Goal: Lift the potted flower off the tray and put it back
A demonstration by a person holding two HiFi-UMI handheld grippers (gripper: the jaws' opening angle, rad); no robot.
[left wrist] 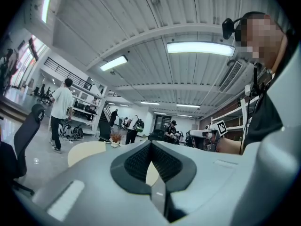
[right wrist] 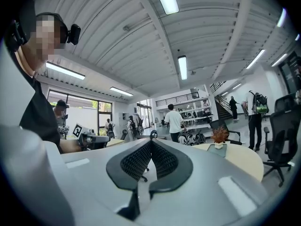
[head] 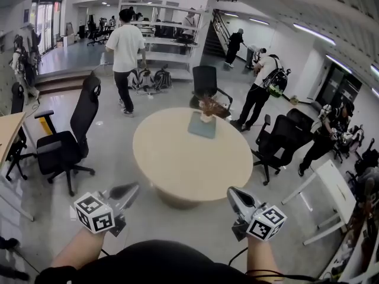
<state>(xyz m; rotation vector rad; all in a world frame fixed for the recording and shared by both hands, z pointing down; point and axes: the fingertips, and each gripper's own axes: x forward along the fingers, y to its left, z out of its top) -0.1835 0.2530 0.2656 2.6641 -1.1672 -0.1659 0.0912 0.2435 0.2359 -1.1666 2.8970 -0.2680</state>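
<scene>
The potted flower (head: pixel 208 107), reddish-brown leaves in a small white pot, stands on a grey-green square tray (head: pixel 200 128) at the far side of a round beige table (head: pixel 189 158). My left gripper (head: pixel 129 189) and right gripper (head: pixel 233 195) are level, short of the table's near edge, far from the pot. Both are shut with nothing between the jaws. In the left gripper view the jaw tips (left wrist: pixel 151 144) meet, and the flower (left wrist: pixel 115 137) is small and far off. In the right gripper view the gripper (right wrist: pixel 151 141) is shut too, with the flower (right wrist: pixel 219 136) on its tray (right wrist: pixel 220 149) at the right.
Black office chairs stand left of the table (head: pixel 66 139), behind it (head: pixel 206 81) and to its right (head: pixel 283 139). A person in a white shirt (head: pixel 125 45) stands beyond the table, with others at the right. There is a white desk (head: pixel 329 189) at the right and a wooden desk (head: pixel 8 132) at the left.
</scene>
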